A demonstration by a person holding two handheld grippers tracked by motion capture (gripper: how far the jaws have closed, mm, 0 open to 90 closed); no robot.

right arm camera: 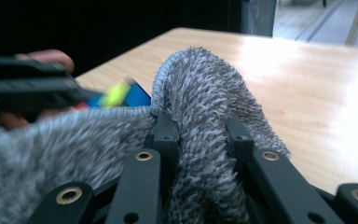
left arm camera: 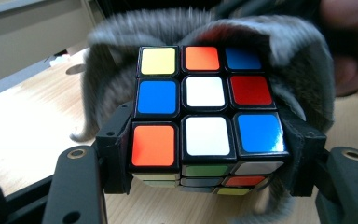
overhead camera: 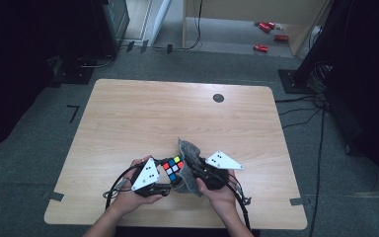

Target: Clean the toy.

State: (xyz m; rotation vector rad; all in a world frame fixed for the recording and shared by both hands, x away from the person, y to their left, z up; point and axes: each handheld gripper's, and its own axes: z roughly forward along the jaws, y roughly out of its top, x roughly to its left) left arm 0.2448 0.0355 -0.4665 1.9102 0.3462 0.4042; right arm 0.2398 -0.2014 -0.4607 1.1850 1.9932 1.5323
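Note:
A scrambled puzzle cube (left arm camera: pixel 205 112) with coloured stickers sits between the black jaws of my left gripper (left arm camera: pixel 209 161), which is shut on its two sides. In the high view the cube (overhead camera: pixel 173 168) is near the table's front edge, between both hands. A grey fluffy cloth (right arm camera: pixel 200 121) is pinched in a fold by my right gripper (right arm camera: pixel 198 135), shut on it. The cloth (overhead camera: pixel 186 165) stands up against the cube's right side and wraps behind it (left arm camera: pixel 303 79). My left gripper (overhead camera: pixel 170 183) and right gripper (overhead camera: pixel 193 170) almost meet.
The wooden table (overhead camera: pixel 143 118) has a dark round cable hole (overhead camera: pixel 218 98) at the back right. Red objects (overhead camera: pixel 269 34) lie on the floor beyond the table. Cables (overhead camera: pixel 321 128) run along the floor on the right. Tape marks (overhead camera: pixel 54 195) sit at the table's front corners.

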